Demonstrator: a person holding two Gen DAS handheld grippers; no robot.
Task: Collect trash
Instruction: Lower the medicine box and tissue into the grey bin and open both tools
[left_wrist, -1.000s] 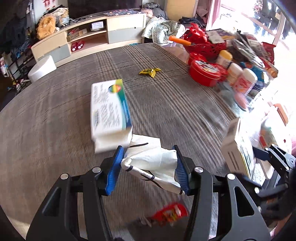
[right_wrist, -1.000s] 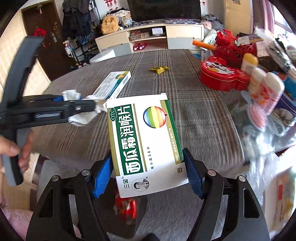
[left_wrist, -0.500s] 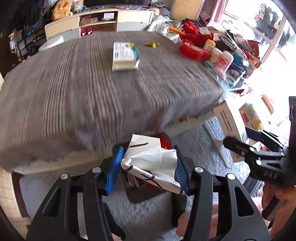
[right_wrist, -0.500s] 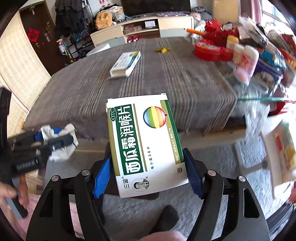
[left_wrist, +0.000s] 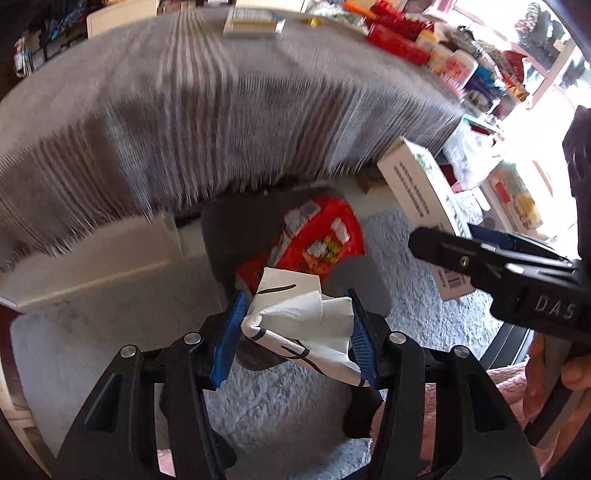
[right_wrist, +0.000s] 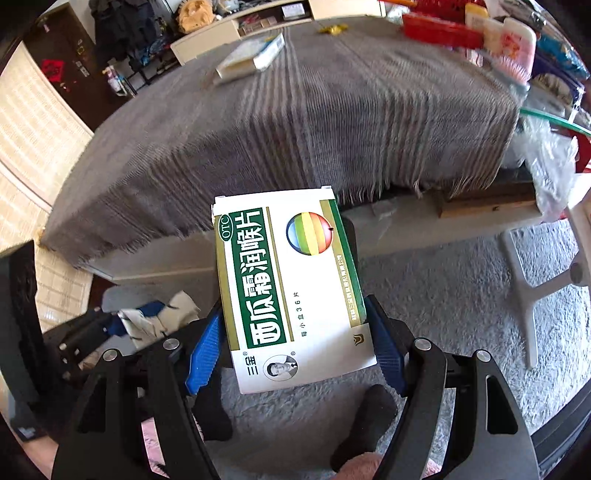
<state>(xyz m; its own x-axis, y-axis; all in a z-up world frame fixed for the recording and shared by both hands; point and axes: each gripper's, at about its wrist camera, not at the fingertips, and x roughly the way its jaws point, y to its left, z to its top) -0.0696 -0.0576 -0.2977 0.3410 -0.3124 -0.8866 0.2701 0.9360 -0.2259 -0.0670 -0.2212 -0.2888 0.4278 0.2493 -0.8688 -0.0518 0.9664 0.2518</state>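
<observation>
Both grippers off table, now over bin: left gripper clamps tissue, right gripper clamps medicine box; drop next.

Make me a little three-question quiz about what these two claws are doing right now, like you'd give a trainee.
1. True or false: the left claw is clamped on a crumpled white paper tissue with black lines.
2. What does the right claw grip? A) a red snack wrapper B) a white and green cardboard medicine box C) a yellow wrapper
3. Fill in: under the left claw, inside the dark grey bin, lies a ____ snack bag.

Key: 1 true. 2 B, the white and green cardboard medicine box. 3 red.
</observation>
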